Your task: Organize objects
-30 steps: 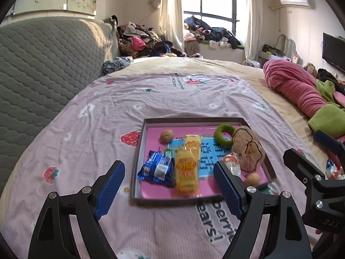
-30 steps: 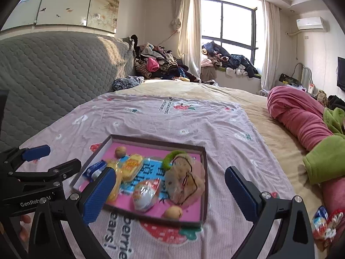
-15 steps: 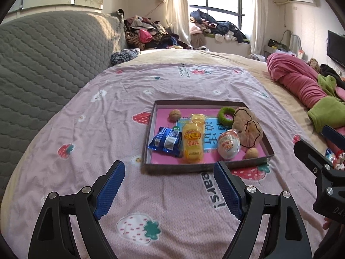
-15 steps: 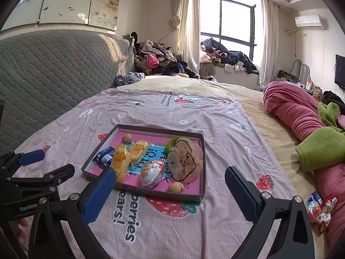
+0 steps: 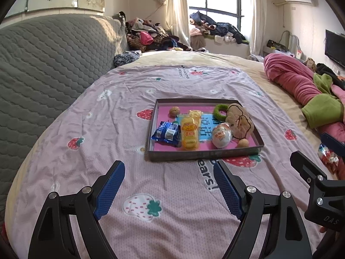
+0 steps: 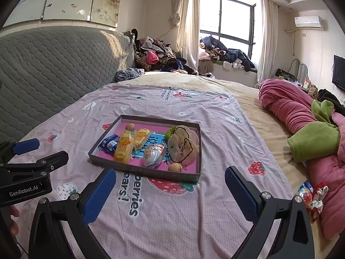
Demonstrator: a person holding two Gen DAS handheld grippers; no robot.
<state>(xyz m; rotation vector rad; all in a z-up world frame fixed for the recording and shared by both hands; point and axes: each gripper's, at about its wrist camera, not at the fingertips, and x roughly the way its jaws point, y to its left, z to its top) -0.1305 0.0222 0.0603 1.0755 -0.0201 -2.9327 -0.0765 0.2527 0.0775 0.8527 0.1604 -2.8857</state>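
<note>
A shallow cardboard tray (image 5: 202,153) (image 6: 142,171) with a pink floor lies on the bed. In it are a blue snack packet (image 5: 166,132) (image 6: 110,142), yellow snack packs (image 5: 189,132) (image 6: 125,146), a white egg-shaped packet (image 5: 221,135) (image 6: 152,154), a tan plush toy (image 5: 240,120) (image 6: 183,144), a green ring (image 5: 220,110) and two walnuts (image 5: 174,111) (image 5: 243,142). My left gripper (image 5: 169,183) is open and empty, short of the tray. My right gripper (image 6: 170,185) is open and empty, near the tray's front edge.
The pink strawberry-print sheet (image 5: 129,112) covers the bed. A grey quilted headboard (image 5: 43,64) stands left. Rolled pink and green blankets (image 6: 301,125) lie right, with small wrapped snacks (image 6: 310,194) beside them. Clothes (image 6: 159,56) are piled at the far end.
Both grippers have pulled back from the tray, which now looks smaller and farther off. Both stay open and empty.
</note>
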